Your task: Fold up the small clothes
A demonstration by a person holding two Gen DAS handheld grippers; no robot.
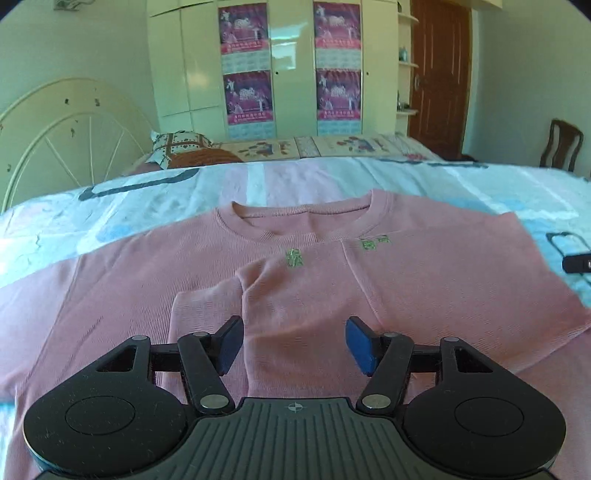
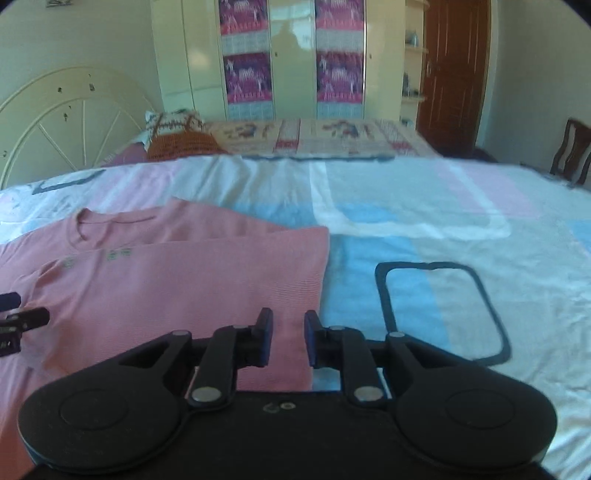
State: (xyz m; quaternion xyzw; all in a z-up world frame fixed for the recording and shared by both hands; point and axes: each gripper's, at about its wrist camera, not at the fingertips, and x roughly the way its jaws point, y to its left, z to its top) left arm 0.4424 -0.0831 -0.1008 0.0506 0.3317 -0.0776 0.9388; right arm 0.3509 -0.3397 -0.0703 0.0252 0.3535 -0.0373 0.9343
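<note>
Pink top (image 1: pixel 424 280) lies partly folded under both unclenched tools.

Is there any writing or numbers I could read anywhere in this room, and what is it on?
Nothing can be read for certain.
Green embroidery on the pink top: too blurred.
Captions and calendar grids on the wardrobe posters: too small.
Pale mark on the right tool's body, perhaps "60": unclear.

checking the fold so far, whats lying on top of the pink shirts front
A folded-in sleeve and the folded-over right side lie on the pink shirt. They cover part of the green lettering; the bedsheet beneath is hidden.
</note>
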